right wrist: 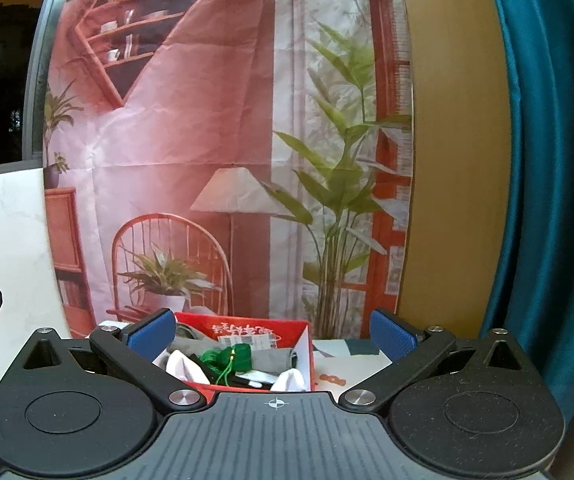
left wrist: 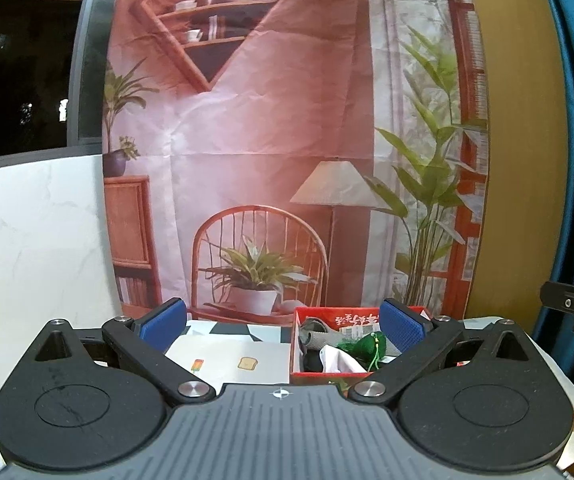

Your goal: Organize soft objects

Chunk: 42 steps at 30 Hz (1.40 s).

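Your left gripper sits level and faces the printed backdrop of a pink room, its blue-padded jaws spread wide with nothing between them. Under its left finger the white tablecloth with small food pictures lies flat. To the right of that cloth, the open red cardboard box with white lettering on its inner wall stands on the table, partly behind your right finger in that view. Its long axis seems to run away from you toward the backdrop, though the fisheye bend makes that hard to judge.

Inside the box the soft things lie piled: a grey sock at the back, a white folded cloth at the front, and a green tasselled pouch on top, its cord hanging toward the near wall.

Your right gripper is held just as level and points the same way, jaws parted wide and empty. From it the red box sits left of centre, close in front of the fingers, its left end behind your left finger. The green pouch rests mid-pile, with grey fabric to its right and white cloth to its left. At the far right hangs a teal curtain.
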Tool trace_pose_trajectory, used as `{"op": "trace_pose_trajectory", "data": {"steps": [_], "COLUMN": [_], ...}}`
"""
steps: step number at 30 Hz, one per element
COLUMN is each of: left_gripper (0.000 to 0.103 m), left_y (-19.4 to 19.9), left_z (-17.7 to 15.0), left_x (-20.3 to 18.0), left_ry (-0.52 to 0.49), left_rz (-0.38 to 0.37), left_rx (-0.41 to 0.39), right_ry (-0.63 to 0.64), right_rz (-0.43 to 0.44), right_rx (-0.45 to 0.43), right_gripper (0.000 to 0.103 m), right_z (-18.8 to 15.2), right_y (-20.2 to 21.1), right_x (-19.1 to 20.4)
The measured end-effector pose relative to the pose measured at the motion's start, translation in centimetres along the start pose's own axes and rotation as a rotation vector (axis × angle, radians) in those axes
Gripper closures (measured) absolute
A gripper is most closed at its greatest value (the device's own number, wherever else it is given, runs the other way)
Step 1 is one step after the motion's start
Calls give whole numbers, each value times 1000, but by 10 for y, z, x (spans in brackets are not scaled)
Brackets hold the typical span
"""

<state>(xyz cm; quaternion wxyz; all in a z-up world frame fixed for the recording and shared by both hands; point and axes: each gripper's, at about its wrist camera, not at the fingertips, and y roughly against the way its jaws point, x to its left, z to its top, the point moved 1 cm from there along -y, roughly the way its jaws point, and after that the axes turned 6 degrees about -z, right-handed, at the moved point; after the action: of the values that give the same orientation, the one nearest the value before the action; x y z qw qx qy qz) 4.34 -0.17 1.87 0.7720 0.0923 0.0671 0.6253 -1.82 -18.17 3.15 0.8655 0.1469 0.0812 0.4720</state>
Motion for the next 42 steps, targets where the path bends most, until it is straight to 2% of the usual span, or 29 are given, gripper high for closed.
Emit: {"op": "trace_pose_trajectory", "data": {"steps": [20, 42], "left_gripper": [0, 0], "left_y": [-4, -6], "left_z": [-2, -2], "left_x": [-4, -6], "left_ry": [-3, 8], "left_rz": [47, 60], "left_rx": [13, 22], "right_ry": [4, 12], "right_rz": [-40, -51], "right_rx": [32, 41], "right_gripper": [0, 0], "right_z": [-9, -11], "right_y": [-12, -16], "right_x": [-3, -3]}}
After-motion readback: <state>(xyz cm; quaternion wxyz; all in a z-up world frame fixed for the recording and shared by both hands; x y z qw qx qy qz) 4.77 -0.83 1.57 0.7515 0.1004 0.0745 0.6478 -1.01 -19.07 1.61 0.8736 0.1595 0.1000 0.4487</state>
